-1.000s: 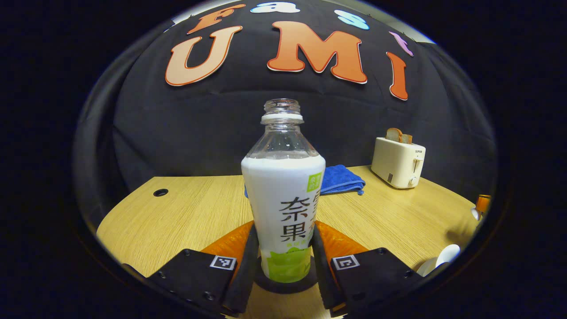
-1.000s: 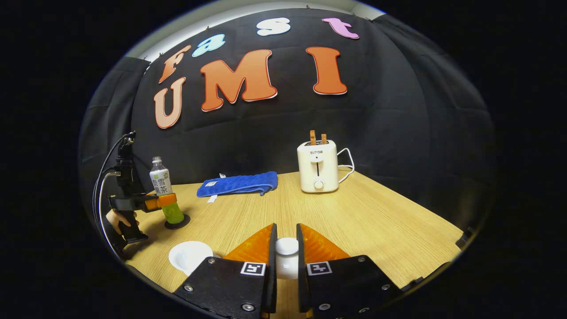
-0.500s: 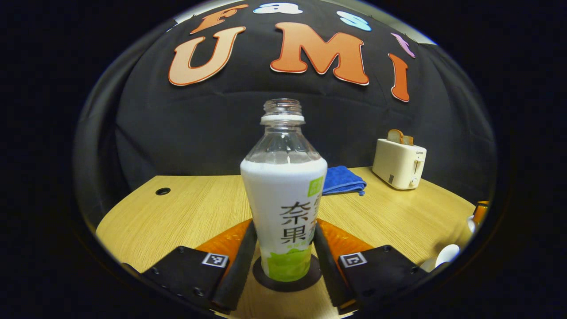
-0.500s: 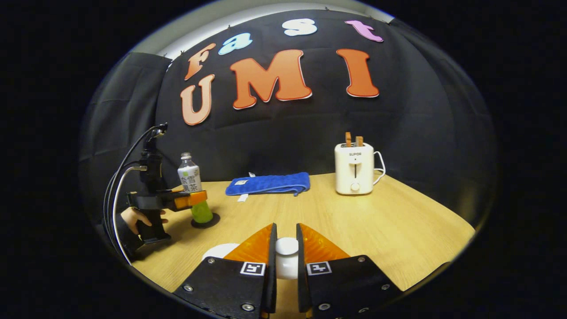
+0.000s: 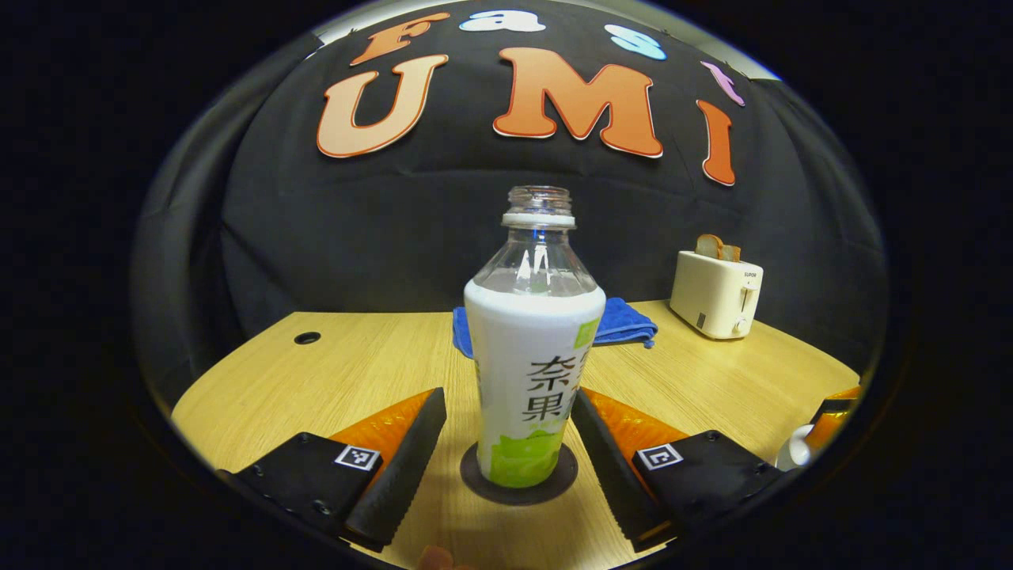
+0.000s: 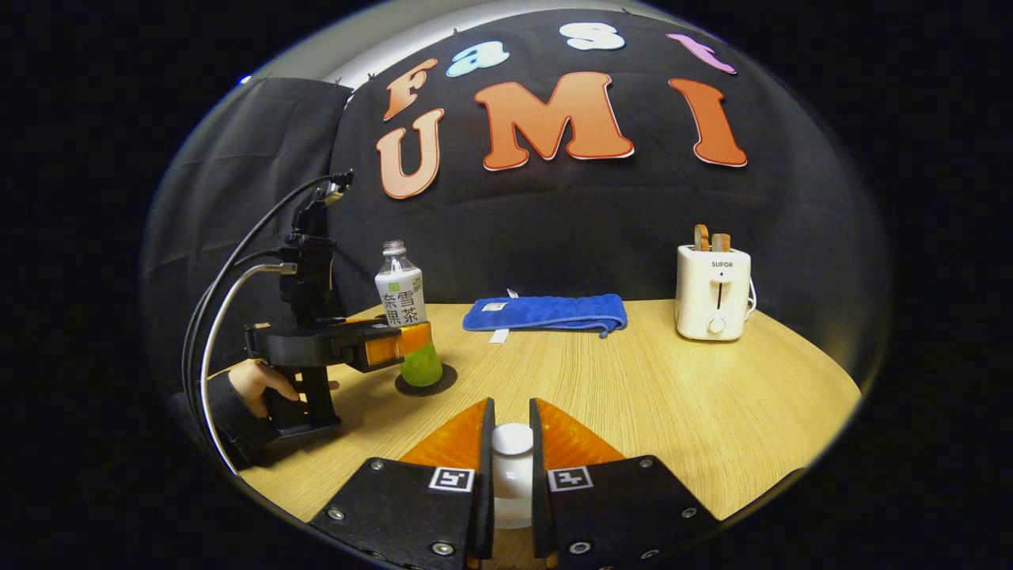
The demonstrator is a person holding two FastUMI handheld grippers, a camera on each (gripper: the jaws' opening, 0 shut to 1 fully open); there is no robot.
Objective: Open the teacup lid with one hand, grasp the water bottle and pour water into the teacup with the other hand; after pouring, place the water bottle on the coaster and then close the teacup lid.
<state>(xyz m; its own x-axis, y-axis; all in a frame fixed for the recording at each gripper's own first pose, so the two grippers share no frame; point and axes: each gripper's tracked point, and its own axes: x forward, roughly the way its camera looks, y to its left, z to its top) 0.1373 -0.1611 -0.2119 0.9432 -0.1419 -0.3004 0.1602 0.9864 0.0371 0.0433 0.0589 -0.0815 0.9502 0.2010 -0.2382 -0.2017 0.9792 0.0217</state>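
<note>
Water bottle [image 5: 535, 348] stands on its coaster [image 5: 518, 483] between the spread left gripper [image 5: 506, 443] jaws; a careless withdrawal could tip it. Right gripper [image 6: 507, 459] pinches the teacup lid [image 6: 513, 473], which could slip.

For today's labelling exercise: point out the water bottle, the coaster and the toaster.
water bottle [image 5: 532, 356]: left gripper view, on its white label.
coaster [image 5: 478, 484]: left gripper view, on its dark rim.
toaster [image 6: 711, 293]: right gripper view, on its front.

blue towel [image 6: 544, 313]; cream toaster [image 6: 712, 292]

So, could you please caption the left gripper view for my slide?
Open left gripper flanks the uncapped bottle standing on its coaster.
</note>
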